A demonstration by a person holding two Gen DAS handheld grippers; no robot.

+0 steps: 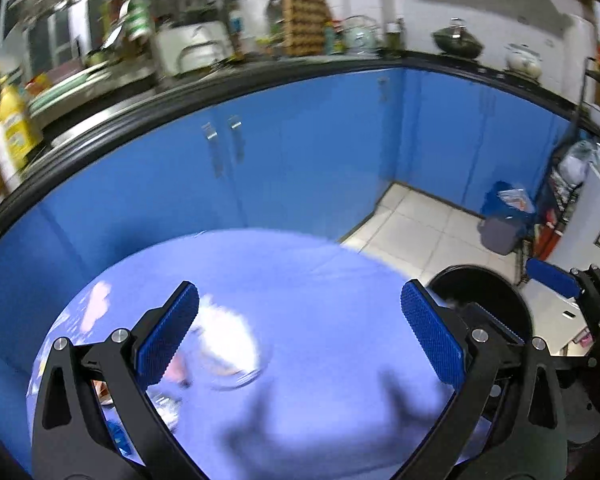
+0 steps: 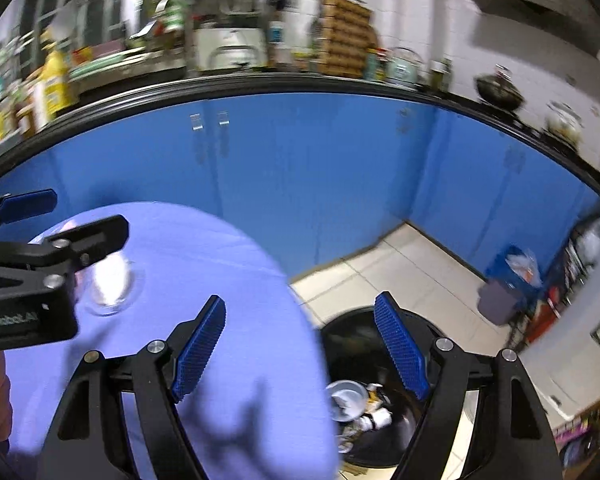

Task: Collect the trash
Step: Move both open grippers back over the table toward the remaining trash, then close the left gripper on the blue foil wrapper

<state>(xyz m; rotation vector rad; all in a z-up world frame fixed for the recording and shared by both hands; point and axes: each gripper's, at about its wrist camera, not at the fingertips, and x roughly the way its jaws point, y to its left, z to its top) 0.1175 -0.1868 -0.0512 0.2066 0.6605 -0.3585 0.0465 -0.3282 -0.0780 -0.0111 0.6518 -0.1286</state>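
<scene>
Across the back, blue cabinets (image 1: 300, 152) w/ a cluttered counter on top; all blurred, so cameras are likely swinging. Below that, a round table under a lilac cloth (image 1: 320, 280), and just beside its right edge on the tiled floor, the black trash bin (image 2: 352, 444), lid off.

Bin already holds some rubbish: a crumpled white cup or lid and scraps of wrapper show in the right wrist view.

Left gripper (image 1: 300, 332) hangs over the table, jaws wide, nothing btwn them. Right gripper (image 2: 300, 348) is over the table edge and bin mouth, jaws also wide and empty.

Still on the cloth: a clear plastic lid or dish w/ white crumpled stuff on it (image 1: 228, 356), near the left pad, plus small bits at the table's left edge, too smeared to ID.

Step, prob: reaching for the next piece. Next move calls for the left gripper to drop lower, straddle the white wad, close, then carry it over to the bin.
</scene>
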